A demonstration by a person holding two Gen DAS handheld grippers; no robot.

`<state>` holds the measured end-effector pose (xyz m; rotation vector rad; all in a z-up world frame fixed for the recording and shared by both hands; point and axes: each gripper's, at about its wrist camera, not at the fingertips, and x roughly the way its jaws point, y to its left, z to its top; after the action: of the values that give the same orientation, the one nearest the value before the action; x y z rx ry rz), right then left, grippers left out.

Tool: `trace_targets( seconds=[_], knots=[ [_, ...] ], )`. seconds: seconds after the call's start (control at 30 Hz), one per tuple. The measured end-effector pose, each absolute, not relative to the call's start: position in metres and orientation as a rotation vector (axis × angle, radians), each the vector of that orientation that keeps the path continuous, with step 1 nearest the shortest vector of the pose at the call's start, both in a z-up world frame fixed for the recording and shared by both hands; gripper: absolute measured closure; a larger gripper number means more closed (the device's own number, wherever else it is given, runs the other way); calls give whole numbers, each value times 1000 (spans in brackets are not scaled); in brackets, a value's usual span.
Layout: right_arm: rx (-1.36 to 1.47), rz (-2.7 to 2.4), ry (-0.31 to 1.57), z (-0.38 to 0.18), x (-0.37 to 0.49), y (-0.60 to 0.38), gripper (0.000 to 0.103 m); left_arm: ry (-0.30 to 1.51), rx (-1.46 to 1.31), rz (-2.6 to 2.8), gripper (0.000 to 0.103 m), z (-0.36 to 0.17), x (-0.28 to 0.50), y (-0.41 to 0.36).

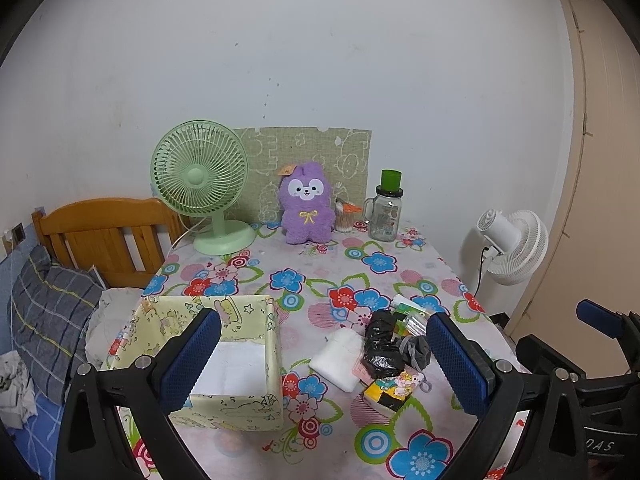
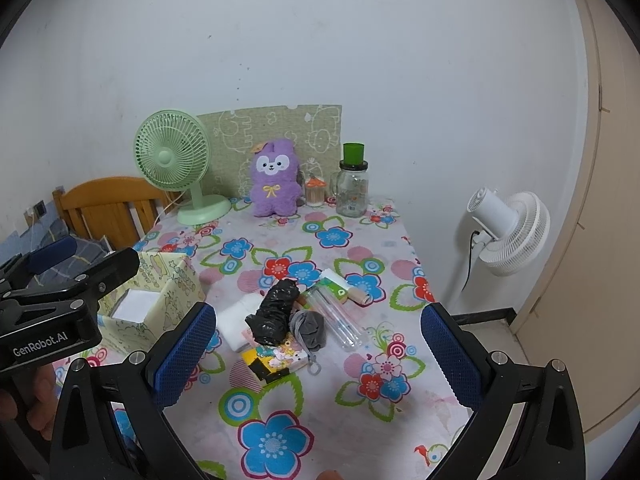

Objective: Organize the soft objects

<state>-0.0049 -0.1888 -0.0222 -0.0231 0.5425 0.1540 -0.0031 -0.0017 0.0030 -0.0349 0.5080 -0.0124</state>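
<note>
Both of your claws stand wide apart and empty: the left claw (image 1: 324,352) hangs above the near edge of the bench (image 1: 320,276), the right claw (image 2: 320,344) just beside it at its 3 o'clock. The soft things lie in a small heap near the middle of the bench: a white pad (image 2: 240,320) at the heap's 9 o'clock, a crumpled black bag (image 2: 276,312) on top, a grey pouch (image 2: 310,330) at its 3 o'clock, with a yellow packet (image 2: 276,360) at 6 o'clock and clear tubes (image 2: 336,316) touching at 2 o'clock. The open fabric box (image 1: 240,360) sits at the heap's 9 o'clock, near but apart. The likely step is a first pick. Take the black bag with your right claw, since it rides on top; come straight down, close on its bulk, not a loose fold, and lift slowly so it does not drag the pouch or roll the tubes. Keep your left claw clear of the box mouth.
</note>
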Motion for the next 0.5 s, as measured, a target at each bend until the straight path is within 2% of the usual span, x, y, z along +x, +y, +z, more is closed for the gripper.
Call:
trace_targets(
  seconds=[0.5],
  knots=[
    [-32,155,540,-20,-5,-188,0,510,-35,-12,0,5,-3,-1]
  ],
)
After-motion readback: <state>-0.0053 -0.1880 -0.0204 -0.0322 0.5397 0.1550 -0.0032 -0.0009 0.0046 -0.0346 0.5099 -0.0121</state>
